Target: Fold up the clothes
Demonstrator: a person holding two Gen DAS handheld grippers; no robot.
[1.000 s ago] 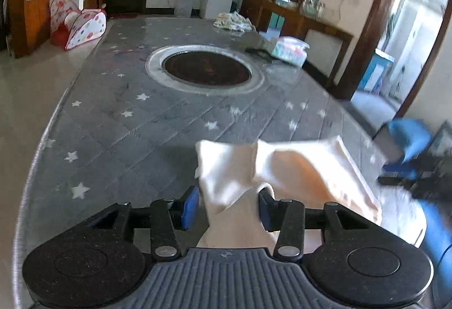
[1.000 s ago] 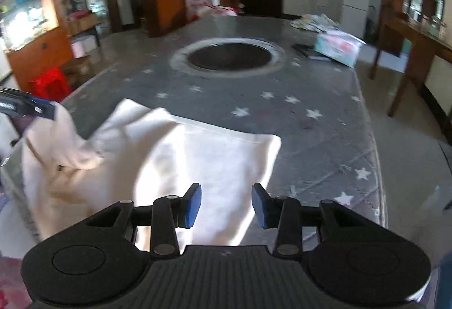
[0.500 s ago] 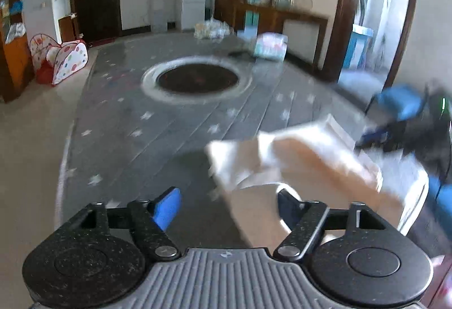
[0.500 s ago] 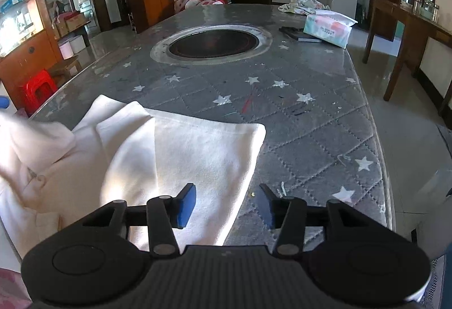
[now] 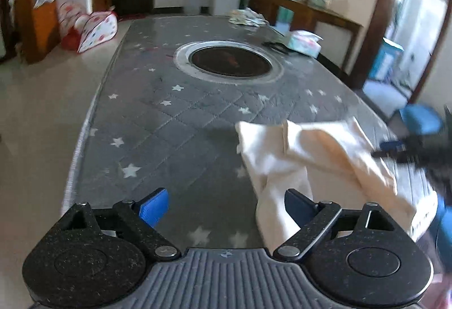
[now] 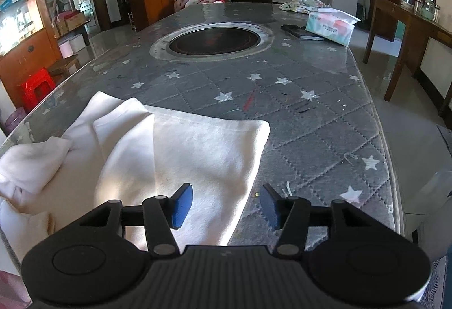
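Left to right, w/ the round inset burner (image 6: 214,41) in the table (image 6: 325,122) as your ref.

Your left gripper (image 5: 226,205): 1 s ago it was clamped on a bunch of the cream garment; half a sec ago the fingers were spreading; now they stand wide apart, nothing between them. The right-side pad sits just beside a hanging fold of cloth but isn't pinching it. So you've let go.

The cream garment (image 6: 197,156) lies on the near end of the table, well short of the burner and toward its left in the right wrist view. The section you released has dropped onto the rest: a doubled flap sits on the main panel, and a loose lump, prob. a sleeve, bunches at the left edge, w/ some cloth draped over the table's near rim. The main panel's far edge and right corner look flat and square-ish.

Your right gripper (image 6: 226,205): fingers apart in all three moments, empty, hovering over the garment's near right edge, on the near side of the burner. It has barely shifted.

What it means: one fold-over looks laid down, but the left side is still rumpled, so I'd judge the garment only partly folded. Both tools are free to re-grip. Risk: the overhanging cloth could drag the stack off the rim.
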